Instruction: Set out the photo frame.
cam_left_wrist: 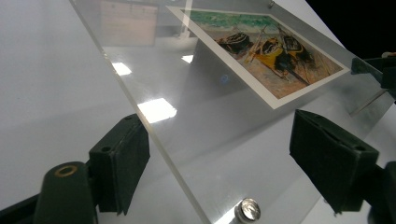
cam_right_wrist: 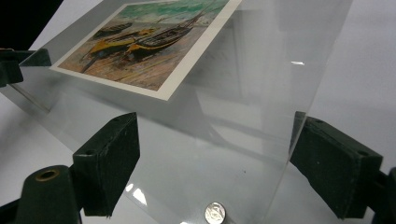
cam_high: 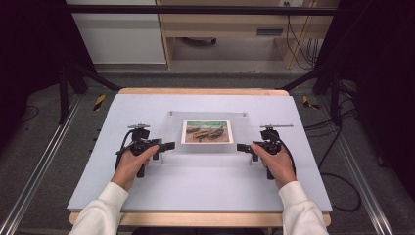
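Observation:
A clear acrylic panel point(cam_high: 172, 128) lies flat on the pale table mat point(cam_high: 195, 181) and holds a print of beached boats point(cam_high: 207, 131) at its centre. My left gripper point(cam_high: 169, 146) is open at the panel's near left corner. In the left gripper view the panel's edge point(cam_left_wrist: 154, 135) runs between the spread jaws, with a silver stud point(cam_left_wrist: 247, 208) low down. My right gripper point(cam_high: 241, 147) is open at the near right corner. In the right gripper view its jaws straddle the panel point(cam_right_wrist: 224, 140) above another stud point(cam_right_wrist: 215, 213). The print point(cam_right_wrist: 144, 42) lies beyond.
The mat sits on a wooden table whose edge point(cam_high: 200, 91) shows at the back. Metal rails point(cam_high: 34, 171) run along the floor on both sides and black cables point(cam_high: 337, 147) trail at the right. A wooden cabinet point(cam_high: 220, 24) stands behind the table.

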Motion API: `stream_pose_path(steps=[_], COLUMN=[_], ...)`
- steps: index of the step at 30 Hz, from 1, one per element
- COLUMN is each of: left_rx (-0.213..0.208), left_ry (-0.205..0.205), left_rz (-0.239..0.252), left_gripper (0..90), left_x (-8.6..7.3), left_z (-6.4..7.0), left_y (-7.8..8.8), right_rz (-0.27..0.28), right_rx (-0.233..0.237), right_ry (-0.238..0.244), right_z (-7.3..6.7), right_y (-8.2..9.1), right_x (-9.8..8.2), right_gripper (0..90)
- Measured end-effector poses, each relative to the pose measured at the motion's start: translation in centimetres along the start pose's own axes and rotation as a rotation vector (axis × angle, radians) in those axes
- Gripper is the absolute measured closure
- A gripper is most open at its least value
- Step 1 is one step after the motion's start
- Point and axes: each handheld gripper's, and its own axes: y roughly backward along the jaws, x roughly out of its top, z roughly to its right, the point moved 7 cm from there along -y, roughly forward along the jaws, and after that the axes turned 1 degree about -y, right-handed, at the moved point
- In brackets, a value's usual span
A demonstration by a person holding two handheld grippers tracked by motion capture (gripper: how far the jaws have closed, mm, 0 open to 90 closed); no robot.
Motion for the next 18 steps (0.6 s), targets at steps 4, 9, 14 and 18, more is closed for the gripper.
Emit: stream_pose_path(steps=[4, 9, 14, 18], left_rx=[0.004, 0.015, 0.027, 0.038], left_ry=[0.011, 0.010, -0.011, -0.033], left_rz=[0.001, 0.005, 0.003, 0.002], left_gripper=[21.8, 22.7, 23.5, 23.7], left_x=[0.01, -0.02, 0.01, 0.00], left_z=[-0.01, -0.01, 0.18, 0.40], left_y=[0.13, 0.27, 0.49, 0.69], right_rz=[-0.001, 0.007, 0.011, 0.023], right_rx=[-0.007, -0.006, -0.020, -0.026], right_ry=[0.002, 0.012, 0.029, 0.043], right_z=[-0.10, -0.18, -0.39, -0.53], right_y=[0.03, 0.04, 0.21, 0.45], right_x=[-0.02, -0.08, -0.15, -0.30], right_gripper=[17.6, 18.1, 18.3, 19.2])
